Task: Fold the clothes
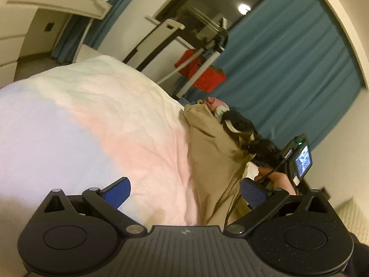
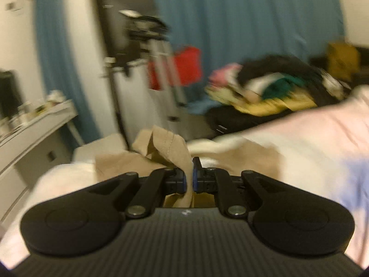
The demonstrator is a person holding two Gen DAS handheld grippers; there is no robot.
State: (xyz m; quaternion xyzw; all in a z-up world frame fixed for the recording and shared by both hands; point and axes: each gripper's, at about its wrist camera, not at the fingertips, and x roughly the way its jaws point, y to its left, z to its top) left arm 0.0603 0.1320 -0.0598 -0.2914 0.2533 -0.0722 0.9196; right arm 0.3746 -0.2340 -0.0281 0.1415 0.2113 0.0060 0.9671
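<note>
Black linkage arms of the left gripper [image 1: 185,190] fill the bottom of its view, its two blue-padded fingers [image 1: 254,192] spread wide with nothing between them. It hangs above a bedspread [image 1: 92,120] that runs from pale blue through pink to cream. A tan garment [image 1: 212,138] lies along the right side of that bedspread, and part of it passes under the open gap between the fingers. At the garment's far end sits a heap of other clothes [image 1: 221,110], pink and dark. Beyond the garment the right gripper shows from outside, with its small lit screen [image 1: 303,160] and a cable.

In the right wrist view, which is blurred by motion, the right gripper [image 2: 189,177] is closed tight on a fold of the tan garment [image 2: 170,150], a strip of cloth pinched between its blue pads and bunched up above them. The rest of the garment spreads flat on the bedspread [image 2: 311,138] behind. Farther back lies the clothes pile [image 2: 272,87], yellow, green, black and pink. A tripod [image 2: 161,53] stands before a red bag [image 2: 186,67] and blue curtains [image 2: 242,18].
</note>
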